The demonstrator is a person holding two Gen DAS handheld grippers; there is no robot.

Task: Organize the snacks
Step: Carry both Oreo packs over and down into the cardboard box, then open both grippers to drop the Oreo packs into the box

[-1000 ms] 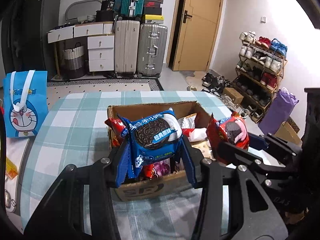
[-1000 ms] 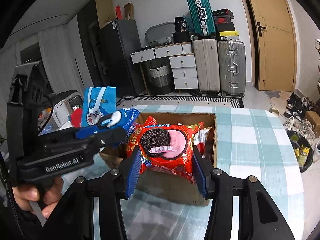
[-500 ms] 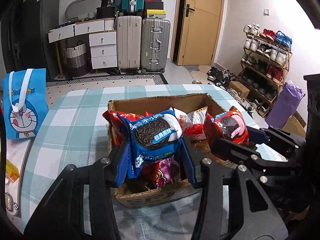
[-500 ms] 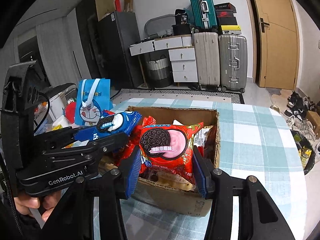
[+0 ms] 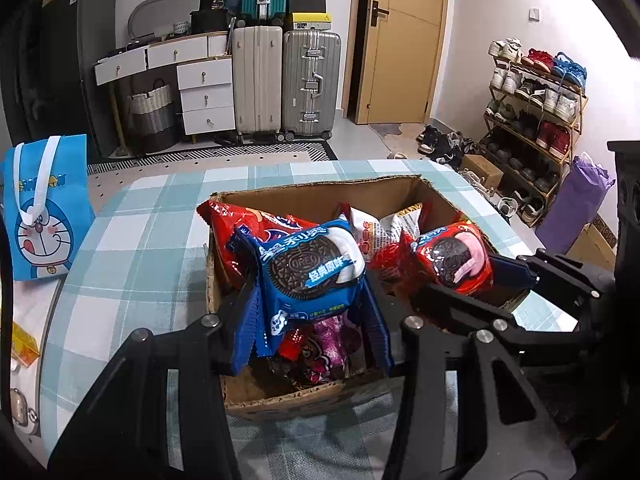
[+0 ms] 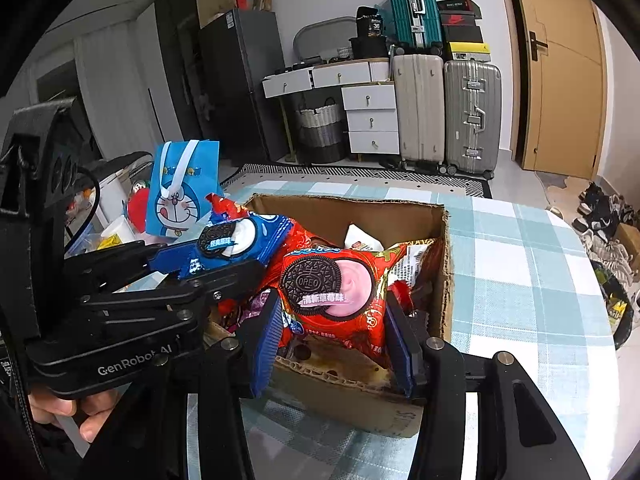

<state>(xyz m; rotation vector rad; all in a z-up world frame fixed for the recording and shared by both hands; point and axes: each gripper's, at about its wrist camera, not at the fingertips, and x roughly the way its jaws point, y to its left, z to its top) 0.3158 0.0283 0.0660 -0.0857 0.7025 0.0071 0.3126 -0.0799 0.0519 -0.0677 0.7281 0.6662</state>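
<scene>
On the far left, a blue cartoon bag (image 5: 42, 208) is standing upright on the bench (image 5: 132, 248), well apart from the work and seemingly playing no part in it. Beside it, at the frame edge, a small yellow packet (image 5: 24, 346) is getting cut off, so its kind cannot be told.

Moving right, the left gripper (image 5: 310, 300) is holding a blue Oreo pack (image 5: 308, 272) upright over the near left part of the cardboard box (image 5: 320, 192), its jaws pressing narrowly on the pack's two side edges. Pinching at the edges is probably sparing the biscuits inside, and the raised position suggests the pack is either going in or coming out; which one cannot be judged from here.

Under that pack, purple and red wrappers (image 5: 324, 344) are lying crumpled in the box, their printing too creased to read. Behind it a large red bag (image 5: 240, 232) is leaning on the left wall, and white packets (image 5: 372, 232) are sticking up at the back, partly hidden.

Further right, the right gripper (image 6: 332, 320) is gripping a red strawberry Oreo pack (image 6: 332, 288) the same way, jaws closing narrowly on its sides, above the box's near right part. The box floor and the pack's lower edge are being screened by the gripper.
</scene>
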